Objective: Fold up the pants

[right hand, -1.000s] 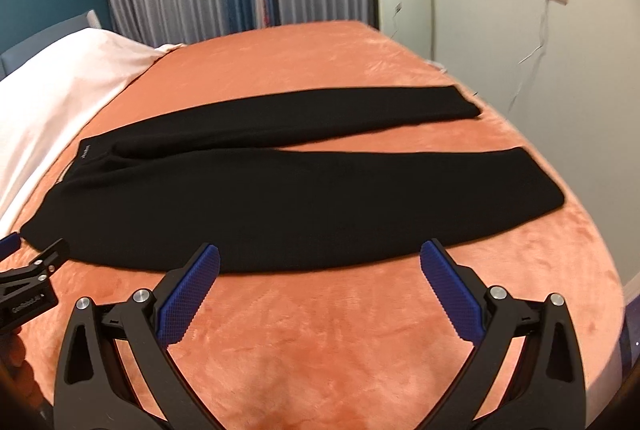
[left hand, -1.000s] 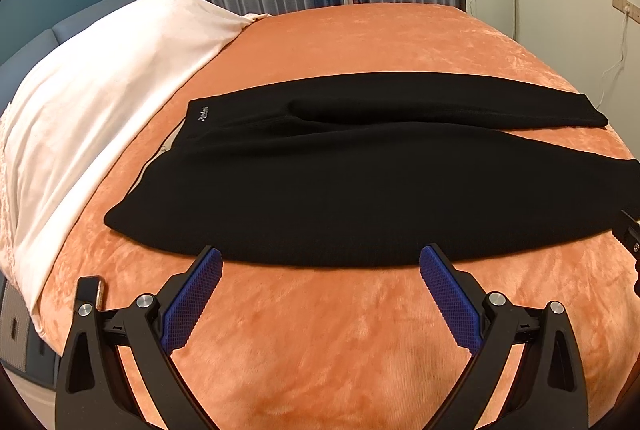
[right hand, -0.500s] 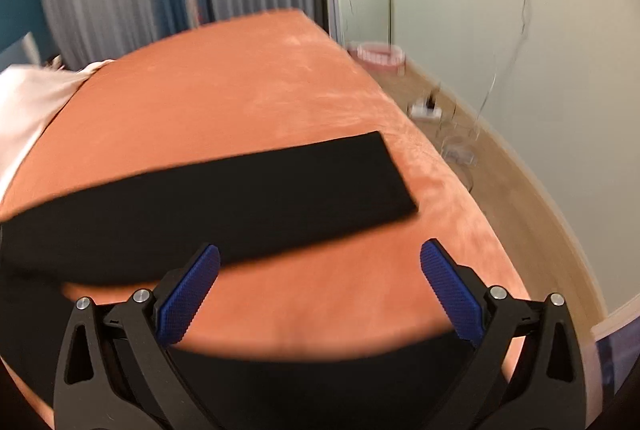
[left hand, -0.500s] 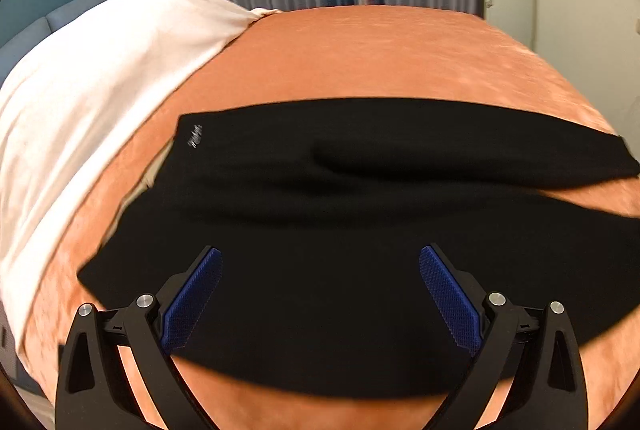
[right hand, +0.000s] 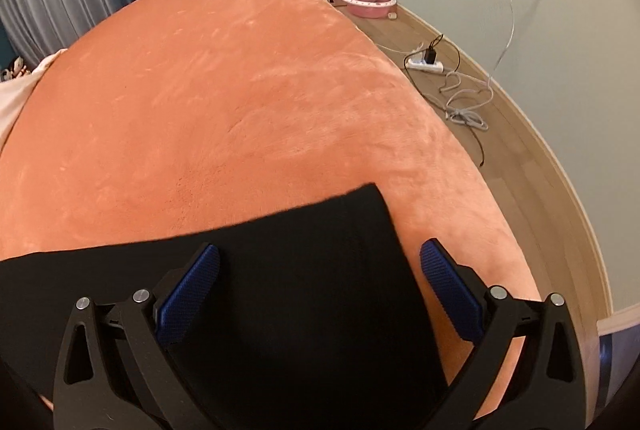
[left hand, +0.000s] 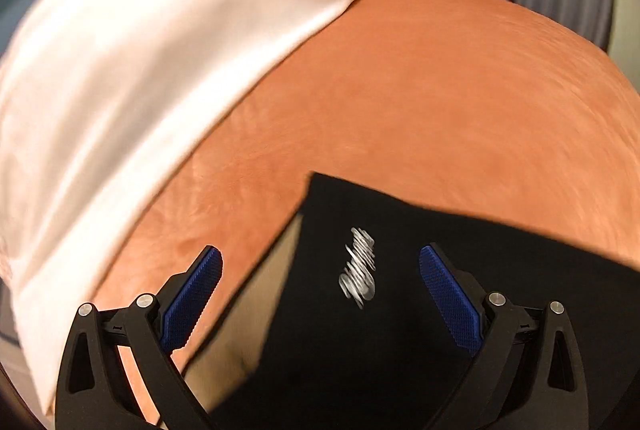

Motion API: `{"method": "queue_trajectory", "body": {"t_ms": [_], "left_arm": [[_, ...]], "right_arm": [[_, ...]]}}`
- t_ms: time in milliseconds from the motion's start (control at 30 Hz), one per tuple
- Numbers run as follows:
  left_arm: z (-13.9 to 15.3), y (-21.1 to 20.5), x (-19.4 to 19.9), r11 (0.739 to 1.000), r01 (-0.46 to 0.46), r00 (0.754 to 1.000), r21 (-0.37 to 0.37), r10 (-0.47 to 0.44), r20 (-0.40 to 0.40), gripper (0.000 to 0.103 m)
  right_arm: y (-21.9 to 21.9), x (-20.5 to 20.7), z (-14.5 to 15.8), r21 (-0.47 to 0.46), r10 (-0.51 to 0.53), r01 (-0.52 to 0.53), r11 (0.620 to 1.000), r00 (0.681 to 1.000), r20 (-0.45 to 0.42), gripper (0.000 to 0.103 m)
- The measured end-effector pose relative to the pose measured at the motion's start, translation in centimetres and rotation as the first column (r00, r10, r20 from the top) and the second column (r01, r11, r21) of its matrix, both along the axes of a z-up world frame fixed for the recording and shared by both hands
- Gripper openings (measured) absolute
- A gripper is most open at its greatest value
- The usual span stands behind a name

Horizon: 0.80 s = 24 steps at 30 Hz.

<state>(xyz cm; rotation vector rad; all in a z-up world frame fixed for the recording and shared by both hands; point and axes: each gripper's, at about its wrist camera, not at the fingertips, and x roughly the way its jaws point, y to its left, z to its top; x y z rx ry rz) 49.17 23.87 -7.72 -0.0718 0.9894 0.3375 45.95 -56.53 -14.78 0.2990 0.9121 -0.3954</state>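
Black pants lie flat on the orange bed. In the left wrist view the waistband corner (left hand: 400,230) with a silver logo (left hand: 358,272) sits between my fingers. My left gripper (left hand: 320,270) is open and empty, low over the waistband. In the right wrist view the far leg's cuff end (right hand: 328,250) lies between my fingers. My right gripper (right hand: 320,270) is open and empty, low over the cuff. The rest of the pants is out of both views.
An orange plush blanket (right hand: 224,82) covers the bed. A white sheet (left hand: 140,50) covers the head end at left. The bed's right edge drops to a wooden floor (right hand: 516,154) with a power strip (right hand: 428,64), cables and a pink bowl (right hand: 368,2). Grey curtains hang behind.
Both grippers moved forward and down over the pants. The left one went to the waistband corner, the right one to the far leg's cuff. Both stayed open.
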Motion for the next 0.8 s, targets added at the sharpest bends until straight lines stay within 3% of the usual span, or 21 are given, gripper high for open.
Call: {"method": "queue_trajectory", "body": {"t_ms": [133, 200, 233, 267, 300, 333, 367, 433, 533, 600, 733, 800], "left_arm": [[-2.3, 3.3, 3.7, 0.993, -0.088, 0.994, -0.082, 0.082, -0.074, 0.098], [-3.3, 3.5, 4.9, 0.991, -0.084, 0.992, -0.107, 0.073, -0.104, 0.098], [-3.9, 3.4, 5.4, 0.991, -0.071, 0.991, -0.111, 0.058, -0.117, 0.096], [-4.2, 3.1, 5.7, 0.994, -0.063, 0.990, -0.093, 0.051, -0.129, 0.089], [-4.3, 2.9, 6.0, 0.995, -0.038, 0.992, -0.094, 0.027, -0.122, 0.061], [-4.0, 2.7, 6.0, 0.988, -0.018, 0.995, -0.152, 0.003, -0.102, 0.031], [-3.4, 2.6, 5.8, 0.986, -0.031, 0.996, -0.167, 0.017, -0.087, 0.028], [-1.4, 2.2, 4.9, 0.980, -0.016, 1.000, -0.198, 0.010, -0.029, 0.006], [2.9, 2.4, 1.4, 0.965, 0.045, 0.996, -0.259, -0.024, 0.084, 0.005], [5.8, 2.8, -1.4, 0.950, 0.096, 0.987, -0.296, -0.052, 0.153, 0.005], [11.7, 4.1, -11.3, 0.913, 0.225, 0.948, -0.340, -0.124, 0.293, 0.005], [13.3, 4.3, -17.0, 0.911, 0.263, 0.936, -0.317, -0.161, 0.312, 0.006]], "right_arm": [[0.6, 0.6, 0.0, -0.023, 0.013, -0.013, 1.000, 1.000, 0.004, 0.098], [1.0, 0.4, 0.2, -0.045, 0.035, -0.035, 0.998, 0.999, 0.004, 0.083], [1.3, 0.4, 0.4, -0.055, 0.041, -0.040, 0.998, 0.999, 0.006, 0.071], [1.7, 0.4, 0.6, -0.050, 0.061, -0.060, 0.997, 0.998, 0.012, 0.048], [1.9, 0.3, 0.8, -0.034, 0.075, -0.074, 0.997, 0.997, 0.019, 0.037], [2.2, 0.2, 1.1, -0.024, 0.085, -0.084, 0.996, 0.996, 0.024, 0.019], [2.7, 0.1, 1.4, -0.024, 0.095, -0.094, 0.995, 0.995, 0.027, 0.013], [3.9, -0.6, 2.6, -0.072, 0.109, -0.106, 0.992, 0.993, 0.040, 0.012], [4.7, -3.0, 5.8, -0.070, 0.125, -0.116, 0.991, 0.982, 0.144, 0.012], [5.4, -6.2, 9.0, -0.071, 0.162, -0.149, 0.986, 0.957, 0.241, 0.012], [7.1, -13.8, 13.3, -0.121, 0.258, -0.229, 0.966, 0.902, 0.346, 0.012], [7.7, -17.8, 14.0, -0.147, 0.292, -0.254, 0.956, 0.880, 0.374, 0.012]]}}
